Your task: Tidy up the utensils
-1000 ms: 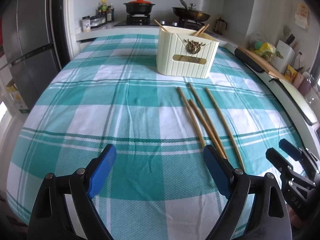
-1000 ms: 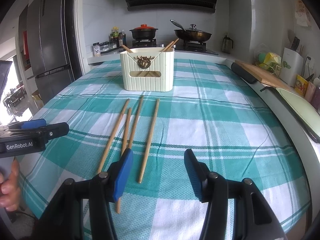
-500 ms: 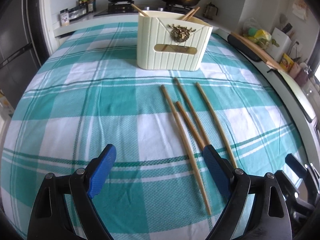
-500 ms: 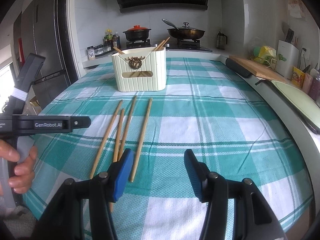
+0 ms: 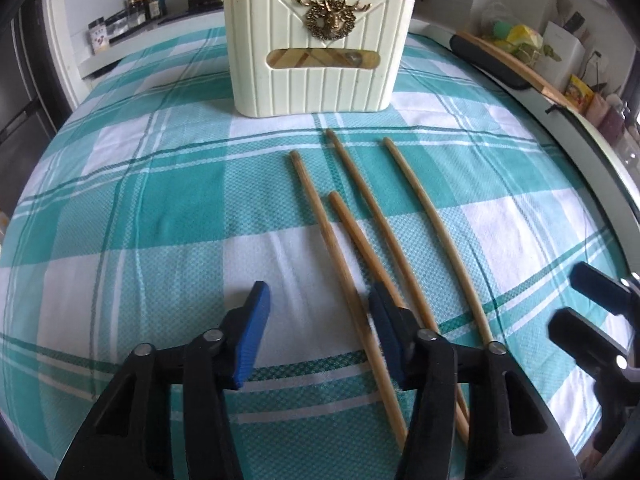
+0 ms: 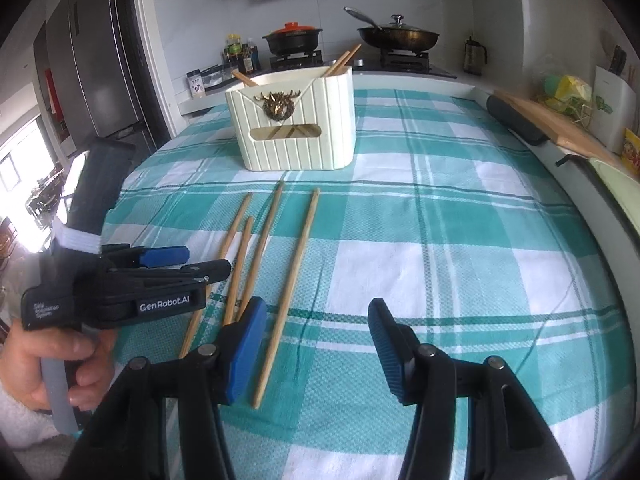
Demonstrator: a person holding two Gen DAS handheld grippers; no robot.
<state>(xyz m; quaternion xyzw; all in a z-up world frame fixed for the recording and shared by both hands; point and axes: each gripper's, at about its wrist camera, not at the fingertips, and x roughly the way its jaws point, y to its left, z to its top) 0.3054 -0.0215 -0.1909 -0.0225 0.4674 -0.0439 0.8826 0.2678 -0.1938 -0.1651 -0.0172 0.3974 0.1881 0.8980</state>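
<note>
Several wooden chopsticks (image 5: 320, 216) lie side by side on the teal checked tablecloth, also seen in the right wrist view (image 6: 298, 248). Behind them stands a cream utensil holder (image 5: 316, 60) with a brass deer emblem and chopsticks sticking out of it; it also shows in the right wrist view (image 6: 296, 128). My left gripper (image 5: 318, 320) is open and low over the near ends of the chopsticks, its right finger over the left ones. My right gripper (image 6: 318, 332) is open and empty, just right of the chopsticks. The left gripper shows in the right wrist view (image 6: 188, 264).
The table (image 6: 480, 240) ends at a counter edge on the right with a cutting board (image 6: 560, 132) and a dark roll (image 6: 516, 120). A stove with a pot (image 6: 294, 38) and a pan (image 6: 396, 36) stands behind. A fridge (image 6: 100, 60) is at the left.
My left gripper has moved forward and down toward the chopsticks and its jaws have narrowed a little. My right gripper has moved slightly forward.
</note>
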